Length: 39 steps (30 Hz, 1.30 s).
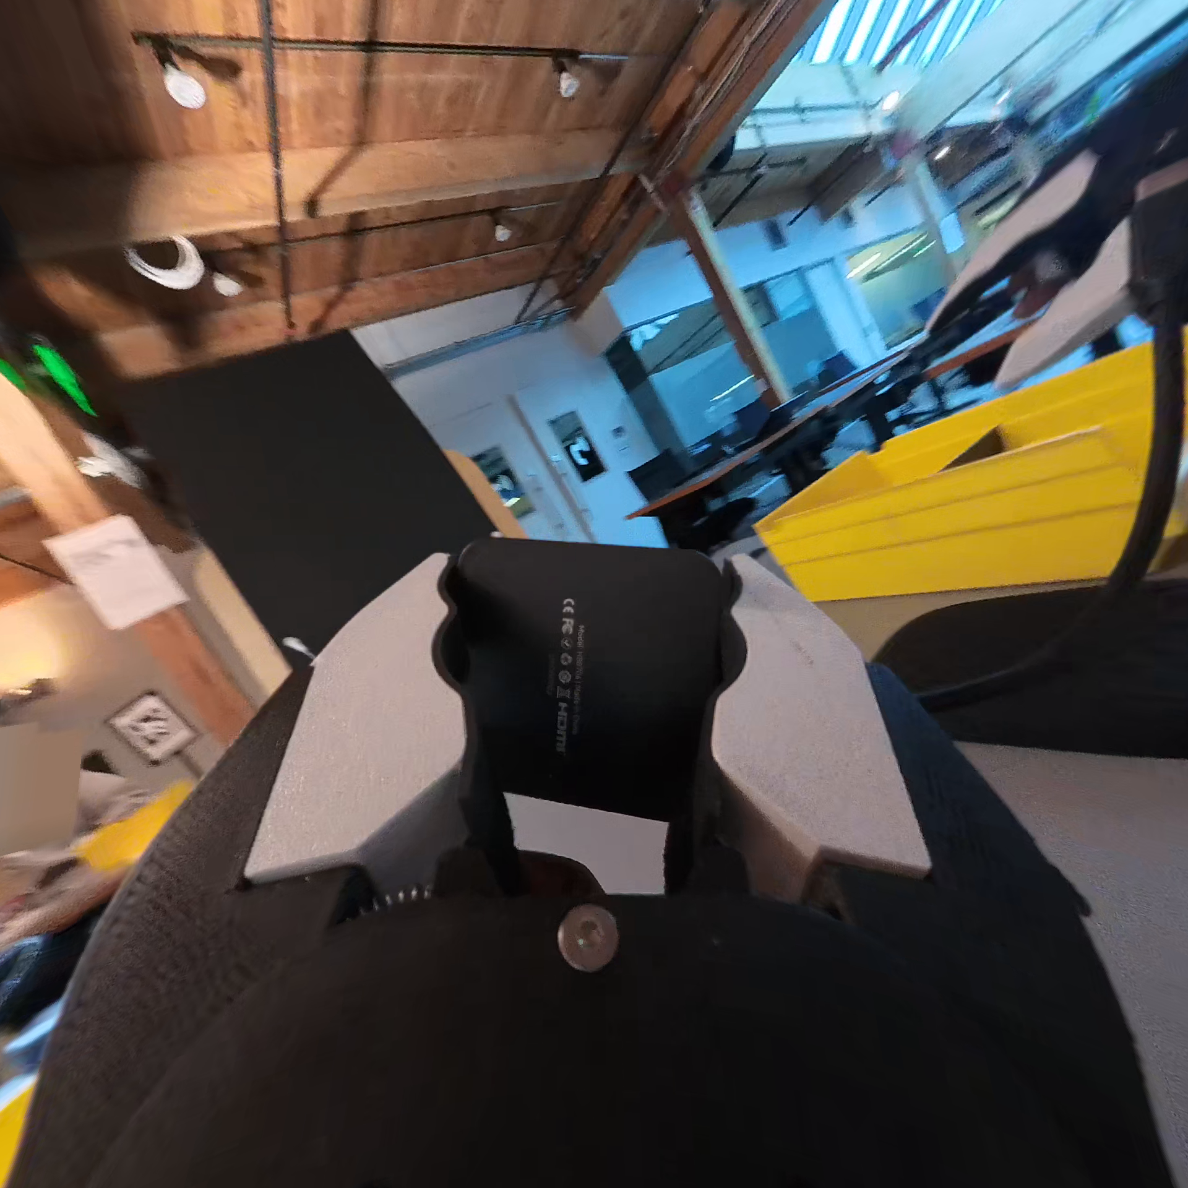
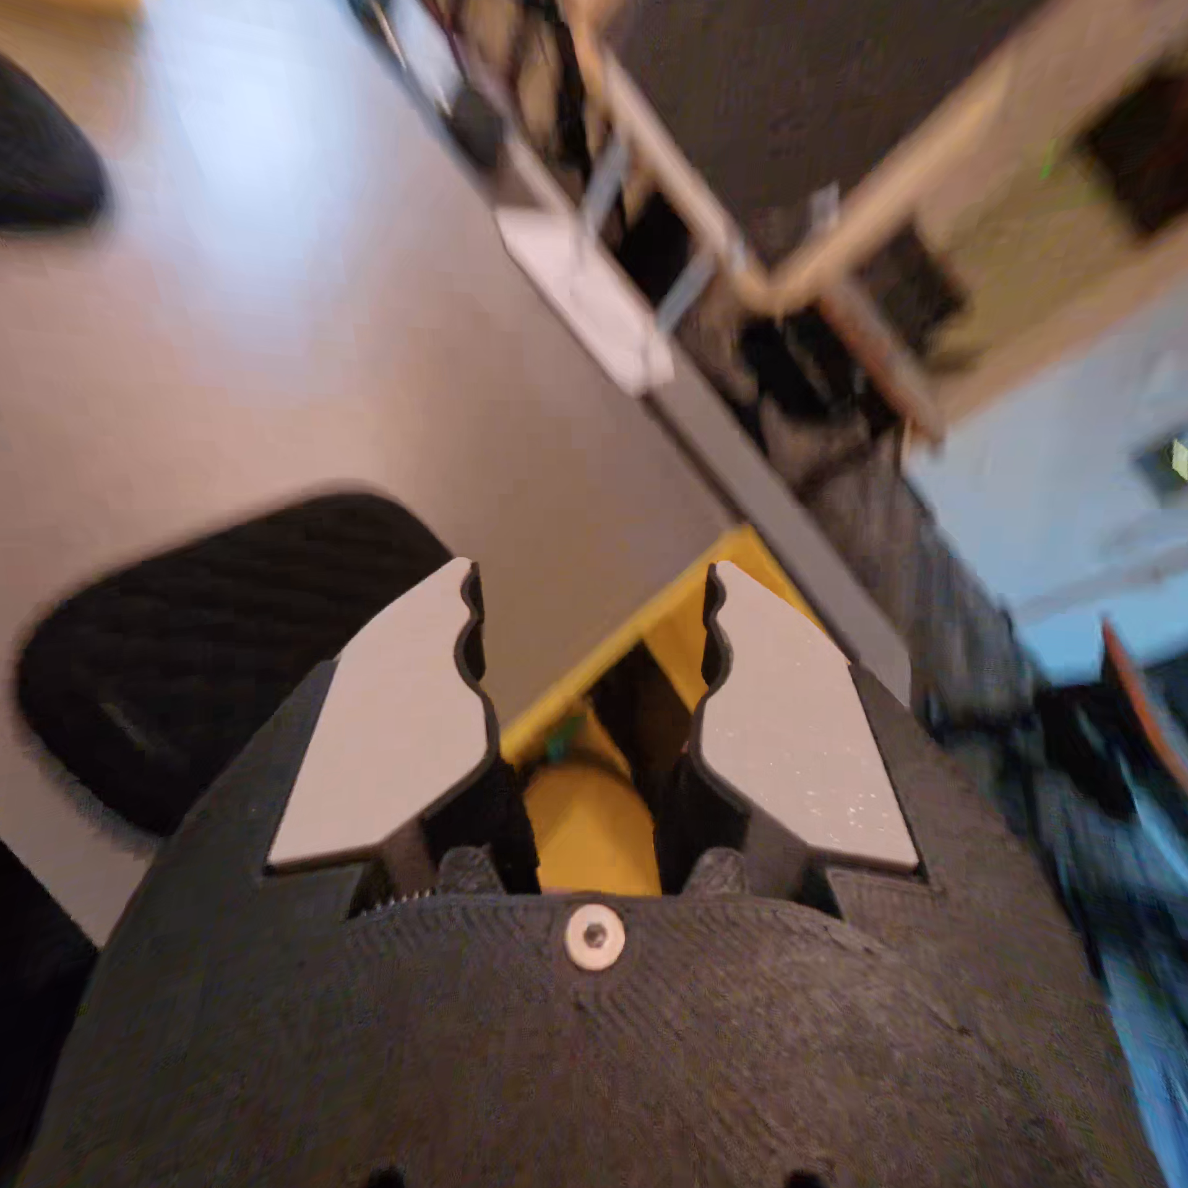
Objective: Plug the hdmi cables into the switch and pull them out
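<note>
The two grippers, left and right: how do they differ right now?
The left gripper is shut on the black switch and tilted up toward the ceiling; the right gripper is open, holds nothing, and points down over a yellow bin. The left view is fairly sharp, the right view blurred. Both have grey fingers with wavy black pads on black bodies.
</note>
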Available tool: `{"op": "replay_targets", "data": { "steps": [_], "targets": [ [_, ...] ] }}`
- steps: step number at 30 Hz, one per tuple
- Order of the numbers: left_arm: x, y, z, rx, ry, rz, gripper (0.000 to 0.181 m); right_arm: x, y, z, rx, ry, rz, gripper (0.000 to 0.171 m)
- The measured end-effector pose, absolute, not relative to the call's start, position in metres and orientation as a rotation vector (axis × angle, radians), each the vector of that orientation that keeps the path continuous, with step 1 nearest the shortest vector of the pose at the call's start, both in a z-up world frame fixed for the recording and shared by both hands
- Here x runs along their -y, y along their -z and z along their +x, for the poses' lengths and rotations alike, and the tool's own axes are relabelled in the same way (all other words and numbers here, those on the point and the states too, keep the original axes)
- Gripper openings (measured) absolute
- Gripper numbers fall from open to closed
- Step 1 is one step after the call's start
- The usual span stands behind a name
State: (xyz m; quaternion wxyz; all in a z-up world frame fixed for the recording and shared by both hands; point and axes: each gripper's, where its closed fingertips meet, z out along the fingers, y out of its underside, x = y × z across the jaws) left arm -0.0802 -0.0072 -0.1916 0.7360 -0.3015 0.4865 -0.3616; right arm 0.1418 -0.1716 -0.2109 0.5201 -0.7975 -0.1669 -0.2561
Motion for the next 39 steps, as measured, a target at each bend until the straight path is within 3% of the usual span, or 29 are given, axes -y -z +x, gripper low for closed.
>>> {"op": "replay_targets", "data": {
  "steps": [1,6,9,16,21,23,29,34,39],
  "targets": [
    [0.007,0.190,-0.081,-1.061,0.736,-0.642,0.076,0.165,0.197,0.119,0.471,0.558,-1.796,0.068],
    [0.008,0.193,-0.078,-1.097,0.306,-0.511,0.076,0.152,0.143,0.019,0.631,0.217,-1.405,0.069],
    [0.015,0.196,-0.072,-1.123,0.051,-0.399,0.076,0.139,0.132,-0.025,0.645,0.064,-1.345,0.060],
    [0.054,0.188,-0.064,-1.091,0.012,-0.242,0.076,0.074,0.203,-0.086,0.838,-0.028,-1.632,0.055],
    [0.066,0.191,-0.059,-1.105,-0.009,-0.185,0.076,0.062,0.207,-0.098,0.864,-0.027,-1.573,0.021],
    [0.068,0.189,-0.059,-1.079,-0.029,-0.153,0.077,0.064,0.206,-0.097,0.884,0.008,-1.543,0.020],
    [0.053,0.165,-0.080,-0.950,0.284,-0.314,0.087,0.086,0.154,-0.027,0.752,0.378,-1.391,0.014],
    [0.016,0.133,-0.124,-0.678,0.608,-0.501,0.075,0.125,0.110,0.078,0.706,0.768,-1.421,0.014],
    [-0.015,0.119,-0.161,-0.442,0.949,-0.594,0.071,0.146,0.128,0.192,0.772,0.935,-1.723,0.014]
  ]
}}
